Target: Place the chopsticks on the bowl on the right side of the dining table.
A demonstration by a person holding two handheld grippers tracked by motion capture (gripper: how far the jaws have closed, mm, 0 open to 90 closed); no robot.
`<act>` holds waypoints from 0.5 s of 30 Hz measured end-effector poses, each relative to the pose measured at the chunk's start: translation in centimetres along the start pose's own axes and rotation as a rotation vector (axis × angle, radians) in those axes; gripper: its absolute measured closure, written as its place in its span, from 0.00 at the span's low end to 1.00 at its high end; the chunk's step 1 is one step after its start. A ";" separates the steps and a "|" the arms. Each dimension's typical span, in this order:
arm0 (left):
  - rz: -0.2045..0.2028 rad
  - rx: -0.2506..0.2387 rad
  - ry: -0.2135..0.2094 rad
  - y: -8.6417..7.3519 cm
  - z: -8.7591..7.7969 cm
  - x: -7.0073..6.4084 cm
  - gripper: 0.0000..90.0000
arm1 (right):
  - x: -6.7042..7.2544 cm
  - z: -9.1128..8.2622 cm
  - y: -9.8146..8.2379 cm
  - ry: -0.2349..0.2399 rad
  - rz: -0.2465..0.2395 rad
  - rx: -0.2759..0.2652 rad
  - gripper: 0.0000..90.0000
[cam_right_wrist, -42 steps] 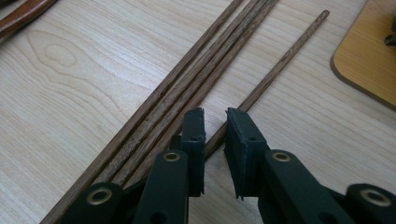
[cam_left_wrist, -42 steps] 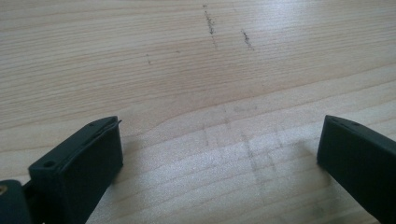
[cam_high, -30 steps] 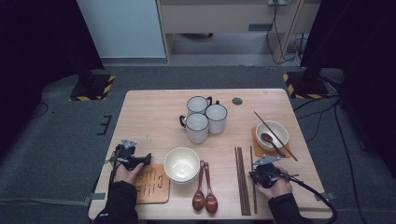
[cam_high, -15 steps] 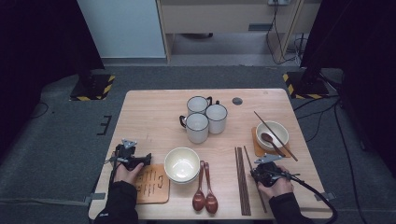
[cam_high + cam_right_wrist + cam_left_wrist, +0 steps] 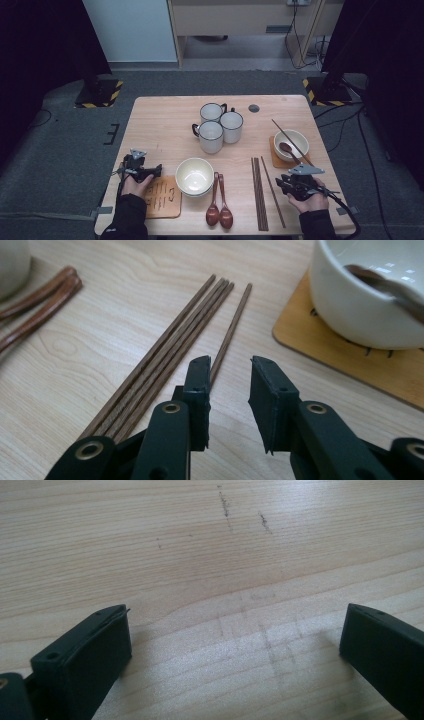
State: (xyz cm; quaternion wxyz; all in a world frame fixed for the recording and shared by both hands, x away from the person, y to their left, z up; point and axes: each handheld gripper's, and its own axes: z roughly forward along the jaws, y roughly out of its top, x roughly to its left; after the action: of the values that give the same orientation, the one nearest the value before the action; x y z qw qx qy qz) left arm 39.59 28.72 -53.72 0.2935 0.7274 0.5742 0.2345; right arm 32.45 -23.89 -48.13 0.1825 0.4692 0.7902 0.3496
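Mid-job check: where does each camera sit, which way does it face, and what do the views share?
High view: above the person's side, looking forward and down on the table; both forearms, left gripper, right gripper.
Left gripper view: rides the left gripper, faces bare tabletop between wide jaws.
Right gripper view: rides the right gripper, its jaws just opening, empty, facing the chopsticks.
Shared: high and right views show the chopsticks and bowl on coaster.

High view: overhead, facing forward and down on the whole pale wooden bench (image 5: 160,125). Gripper views: close, low along the benchtop. The right one shares the dark wooden chopsticks (image 5: 165,355) (image 5: 259,192) with it.
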 end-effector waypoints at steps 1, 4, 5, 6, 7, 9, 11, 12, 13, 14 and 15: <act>0.000 0.000 0.000 0.0 0.0 0.0 0.00 | 0.0 -0.1 0.0 0.003 0.007 -0.010 0.76; 0.000 0.000 0.000 0.0 0.0 0.0 0.00 | 0.2 -0.3 -0.3 0.011 -0.004 -0.031 0.75; 0.000 0.000 0.000 0.0 0.0 0.0 0.00 | 0.4 -0.3 -0.4 0.016 -0.003 -0.032 0.75; 0.000 0.000 0.000 0.0 0.0 0.0 0.00 | 0.6 -0.2 -0.5 0.020 -0.011 -0.036 0.75; 0.000 0.000 0.000 0.0 0.0 0.0 0.00 | 0.7 -0.2 -0.6 0.022 -0.011 -0.036 0.75; 0.000 0.000 0.000 0.0 0.0 0.0 0.00 | 0.9 -0.1 -0.9 0.025 -0.018 -0.035 0.74; 0.000 0.000 0.000 0.0 0.0 0.0 0.00 | 1.0 0.0 -1.1 0.024 -0.011 -0.040 0.74; 0.000 0.000 0.000 0.0 0.0 0.0 0.00 | 1.0 0.2 -1.3 0.028 -0.006 -0.037 0.73; 0.000 0.000 0.000 0.0 0.0 0.0 0.00 | 1.0 0.3 -1.4 0.031 -0.003 -0.033 0.73; 0.000 0.000 0.000 0.0 0.0 0.0 0.00 | 1.0 0.5 -1.5 0.032 0.001 -0.028 0.73; -0.001 -0.001 0.000 0.0 0.0 0.0 0.00 | 1.0 0.7 -1.6 0.034 0.002 -0.024 0.73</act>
State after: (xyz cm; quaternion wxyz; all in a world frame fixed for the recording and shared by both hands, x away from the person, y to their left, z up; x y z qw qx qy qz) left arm 39.60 28.71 -53.73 0.2940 0.7270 0.5745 0.2346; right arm 31.38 -23.27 -49.71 0.1743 0.4619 0.7884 0.3671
